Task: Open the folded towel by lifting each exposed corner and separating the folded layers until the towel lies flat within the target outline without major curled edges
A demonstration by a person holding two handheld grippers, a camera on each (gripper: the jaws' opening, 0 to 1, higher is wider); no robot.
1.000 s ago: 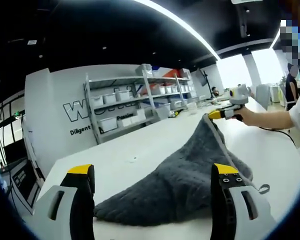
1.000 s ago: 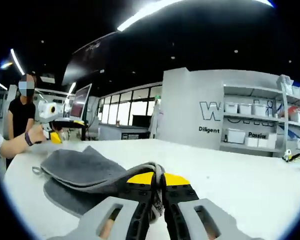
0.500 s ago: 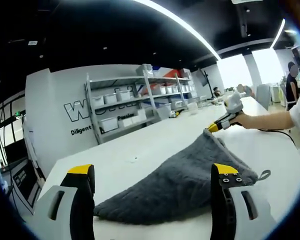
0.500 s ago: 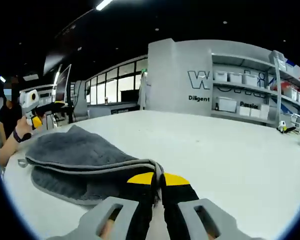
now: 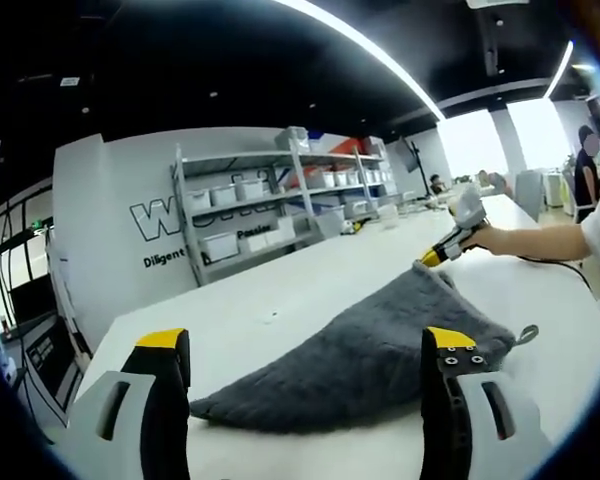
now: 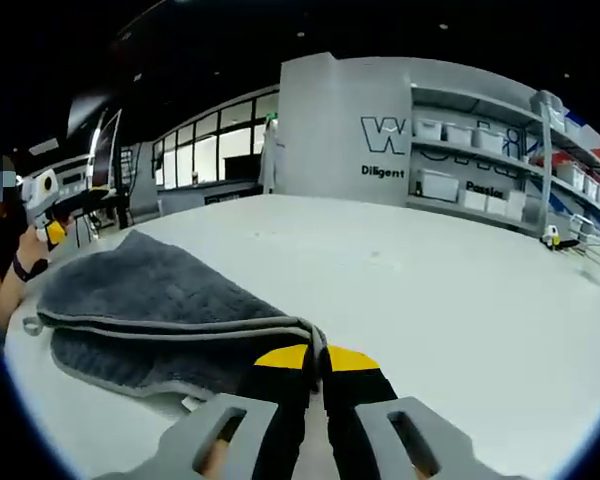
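The worktop (image 6: 460, 290) carries the grey towel (image 6: 150, 300), still folded, two layers showing. Your right gripper (image 6: 316, 362) has its jaws pinching the top layer's corner; draw it low and steadily away so the layers part. Your left gripper (image 5: 305, 345) hangs with jaws spread; pin the lower layer.

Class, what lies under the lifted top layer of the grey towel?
Under the top layer, pinched by the right tool, a lower towel layer shows, resting on the white table. Whatever lies further inside the fold is covered.
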